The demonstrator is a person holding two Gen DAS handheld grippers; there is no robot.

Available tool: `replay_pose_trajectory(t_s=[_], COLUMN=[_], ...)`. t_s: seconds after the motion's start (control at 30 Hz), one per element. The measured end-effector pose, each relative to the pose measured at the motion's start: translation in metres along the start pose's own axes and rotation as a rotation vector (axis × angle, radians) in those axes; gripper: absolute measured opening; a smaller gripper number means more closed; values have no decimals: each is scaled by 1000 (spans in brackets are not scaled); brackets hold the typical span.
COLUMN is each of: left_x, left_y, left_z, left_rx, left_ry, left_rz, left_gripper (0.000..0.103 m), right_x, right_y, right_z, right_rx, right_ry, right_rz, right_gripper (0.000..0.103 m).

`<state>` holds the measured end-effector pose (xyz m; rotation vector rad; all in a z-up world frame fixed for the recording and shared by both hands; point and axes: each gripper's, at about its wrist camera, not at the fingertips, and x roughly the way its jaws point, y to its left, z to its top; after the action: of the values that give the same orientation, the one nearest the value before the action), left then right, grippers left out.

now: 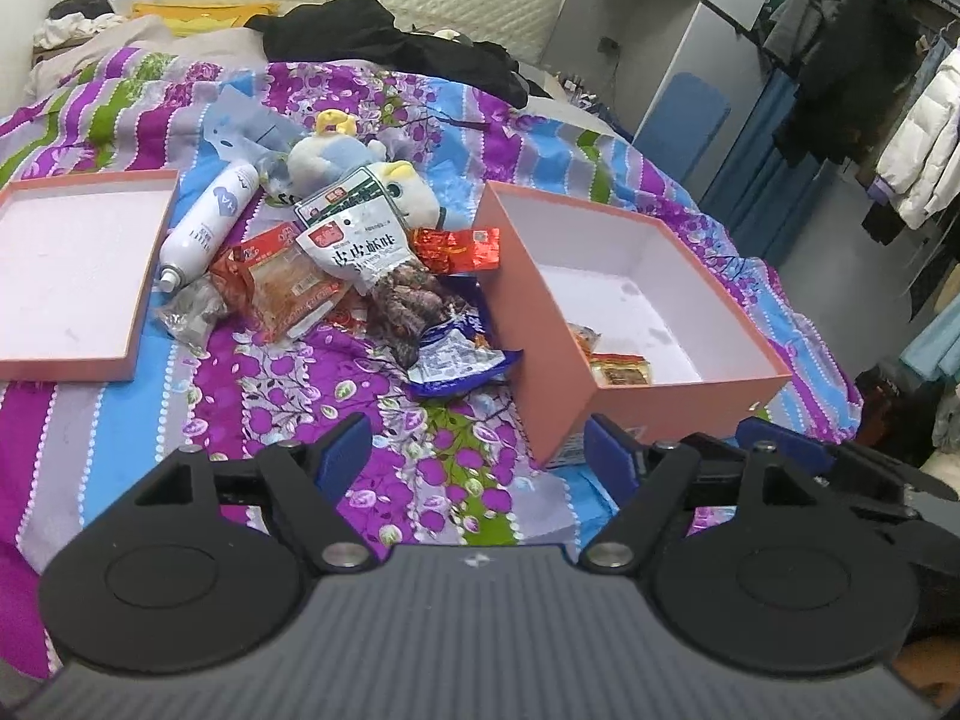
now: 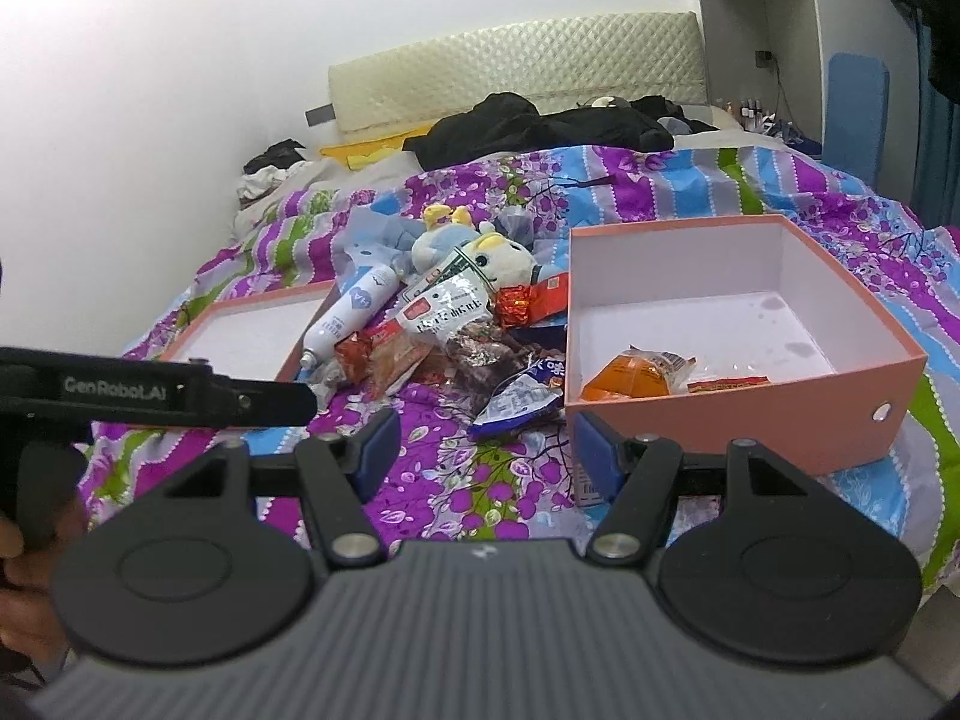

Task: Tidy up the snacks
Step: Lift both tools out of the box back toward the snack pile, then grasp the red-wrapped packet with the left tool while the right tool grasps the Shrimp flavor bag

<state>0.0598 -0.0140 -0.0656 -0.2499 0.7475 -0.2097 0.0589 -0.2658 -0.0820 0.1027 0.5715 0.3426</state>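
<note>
A pile of snack packets lies on the bedspread between a shallow pink lid on the left and a deep pink box on the right. The pile also shows in the right wrist view. The box holds an orange packet and a small red one. A blue packet lies beside the box's near left wall. My left gripper is open and empty, low over the bedspread in front of the pile. My right gripper is open and empty, near the box's front corner.
A white spray can and a plush toy lie among the snacks. Black clothes lie by the headboard. A clothes rack stands to the right of the bed. The left gripper's body reaches into the right wrist view.
</note>
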Motion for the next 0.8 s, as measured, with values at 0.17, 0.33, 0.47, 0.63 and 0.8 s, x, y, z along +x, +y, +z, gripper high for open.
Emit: replay_pose_trajectory(t_s=[0.17,0.33,0.47,0.63,0.8], left_x=[21,47,72,105,141], left_y=[13,34,56,89,128], left_z=[12,23,28,36,46], left_rx=[1,-18,-44,-91,-128], left_ry=[5,10,20,23,16], left_rz=[16,35,68,110,169], left_gripper=[81,82,82,82,82], right_x=[19,48,74,120,169], right_y=[1,12,24,33,36], right_z=[4,10,15,18,20], right_rx=[-12,-56,-107,-157,-199], right_ry=[10,26,35,75,103], right_rz=[8,38,63,88,67], right_gripper=[66,66,66,66,66])
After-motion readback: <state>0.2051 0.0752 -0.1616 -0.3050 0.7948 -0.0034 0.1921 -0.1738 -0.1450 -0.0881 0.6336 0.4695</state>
